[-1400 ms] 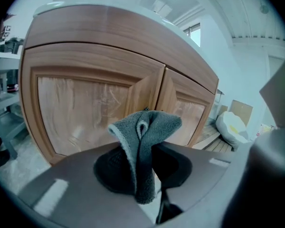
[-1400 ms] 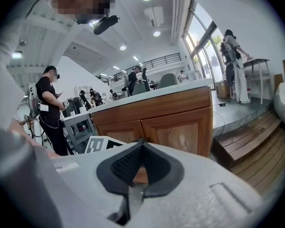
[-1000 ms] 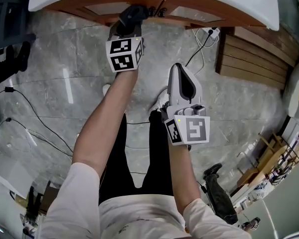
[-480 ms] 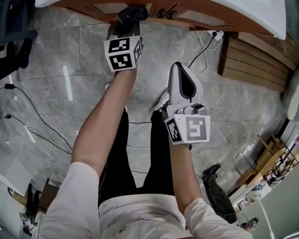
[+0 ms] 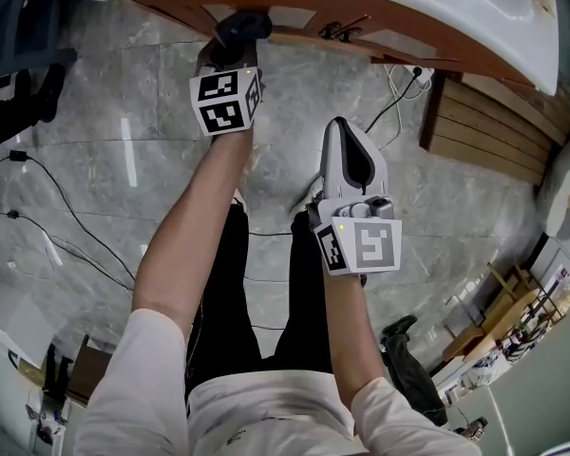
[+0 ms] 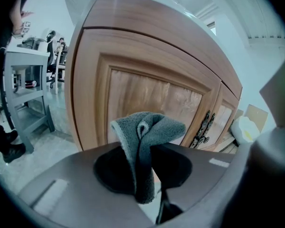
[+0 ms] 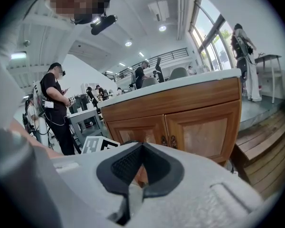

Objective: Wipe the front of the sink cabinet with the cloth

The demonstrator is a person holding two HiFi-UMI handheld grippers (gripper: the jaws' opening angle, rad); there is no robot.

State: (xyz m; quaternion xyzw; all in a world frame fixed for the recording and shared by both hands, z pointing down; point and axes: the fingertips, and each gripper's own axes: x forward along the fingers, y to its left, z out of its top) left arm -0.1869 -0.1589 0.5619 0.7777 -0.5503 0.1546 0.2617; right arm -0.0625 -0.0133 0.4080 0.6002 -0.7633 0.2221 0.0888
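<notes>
Up at the head view's top edge, the left gripper [image 5: 233, 47] is shifting leftward along the brown wooden sink cabinet front [image 5: 171, 6], carrying the folded grey terry cloth [image 5: 242, 25] with it. The white right gripper [image 5: 342, 133] is hanging back as before.

Left gripper view: the jaws are clamping the cloth [image 6: 145, 141] close against a door panel, so the wiping stroke is probably progressing.

Right gripper view: the jaws are resting together, empty.

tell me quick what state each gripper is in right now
Left gripper: shut on the grey cloth.
Right gripper: shut, with nothing between its jaws.
</notes>
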